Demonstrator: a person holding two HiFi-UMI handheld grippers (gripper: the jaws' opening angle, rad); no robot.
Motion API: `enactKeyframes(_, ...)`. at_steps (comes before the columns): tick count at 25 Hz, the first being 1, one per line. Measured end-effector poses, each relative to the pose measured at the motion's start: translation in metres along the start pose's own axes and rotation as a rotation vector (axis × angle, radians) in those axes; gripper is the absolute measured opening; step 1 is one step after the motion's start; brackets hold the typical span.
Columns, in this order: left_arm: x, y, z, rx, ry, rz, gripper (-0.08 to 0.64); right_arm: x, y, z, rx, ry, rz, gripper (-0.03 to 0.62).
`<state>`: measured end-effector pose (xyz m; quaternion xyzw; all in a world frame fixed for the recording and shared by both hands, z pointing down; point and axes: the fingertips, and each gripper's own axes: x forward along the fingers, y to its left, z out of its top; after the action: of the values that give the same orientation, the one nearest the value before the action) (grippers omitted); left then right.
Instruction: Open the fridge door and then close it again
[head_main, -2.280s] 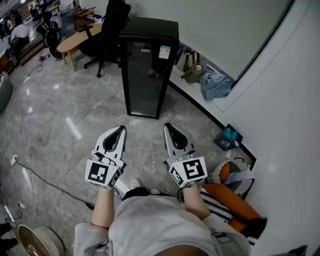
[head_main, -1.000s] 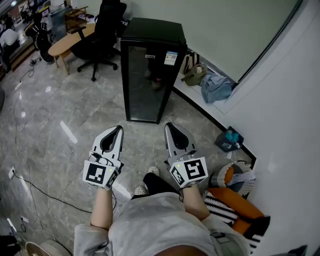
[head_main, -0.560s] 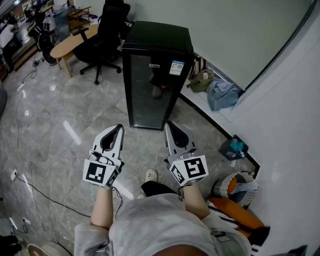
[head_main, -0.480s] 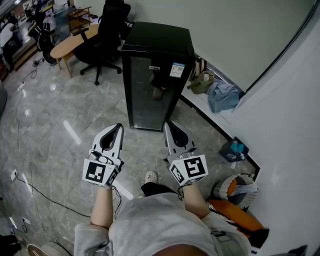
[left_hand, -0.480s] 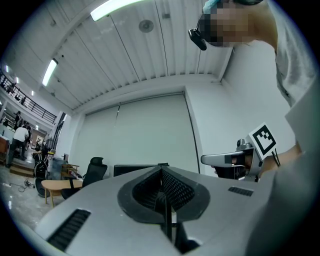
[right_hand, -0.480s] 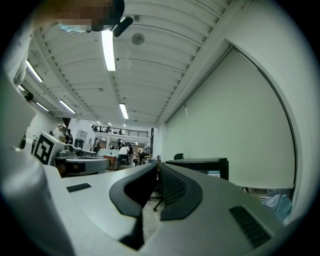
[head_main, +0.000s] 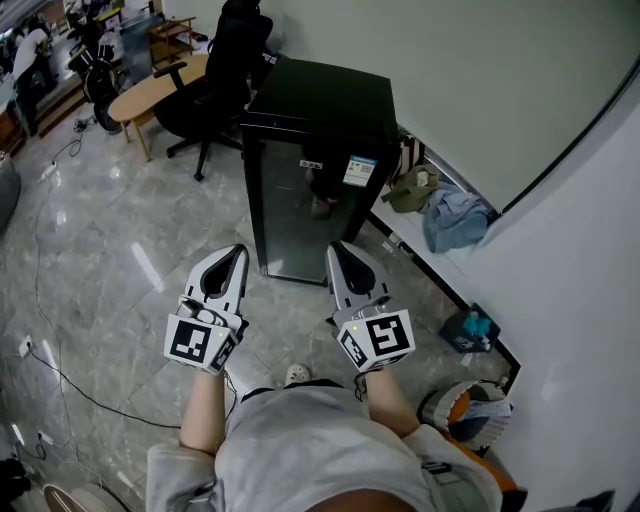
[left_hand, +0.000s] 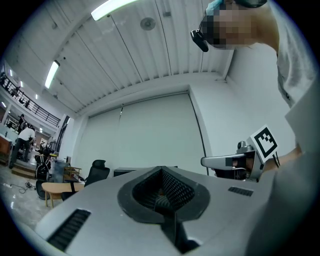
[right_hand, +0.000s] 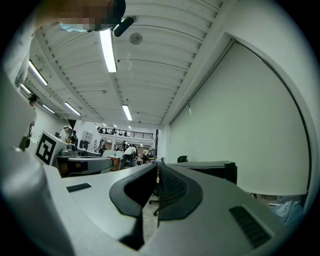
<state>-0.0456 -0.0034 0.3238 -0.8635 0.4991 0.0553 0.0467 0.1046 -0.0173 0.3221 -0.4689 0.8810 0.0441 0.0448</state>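
Jaws, left gripper (head_main: 238, 258): pressed together, nothing between them; in front of the fridge (head_main: 318, 110), toward its left side, not touching.
Jaws, right gripper (head_main: 340, 256): pressed together, empty; in front of the fridge, toward its right side, not touching.
Fridge: black, upright on the floor, back near the wall.
Glass door (head_main: 300, 215): closed; sticker (head_main: 359, 171) at its upper right.
Around fridge: office chair (head_main: 215, 70) behind its left side; heap of clothes (head_main: 455, 215) to its right.
Step (judged): approach; opening not yet begun.
Handle: cannot make out, nor which edge swings.
Method: find the free edge first, spread one gripper's jaws before contact, grip or hook that edge, pull along the door's arc, and stand clear of the swing.
Risk: a straight tug could rock the cabinet.
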Motion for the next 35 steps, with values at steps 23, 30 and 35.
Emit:
enactKeyframes(23,0.081,0.084,-0.031,-0.008,0.114,-0.061,0.015,0.116,-0.032,-0.026,0.049,0.039,-0.053,0.026)
enactKeyframes(30,0.115,0.116,-0.057,-0.033,0.157,-0.104,0.015,0.148,-0.048,-0.05,0.052,0.085,-0.119,0.026)
enactKeyframes(35,0.135,0.134,-0.085,-0.042,0.194,-0.132,0.015,0.167,-0.06,-0.075,0.07,0.146,-0.167,0.026)
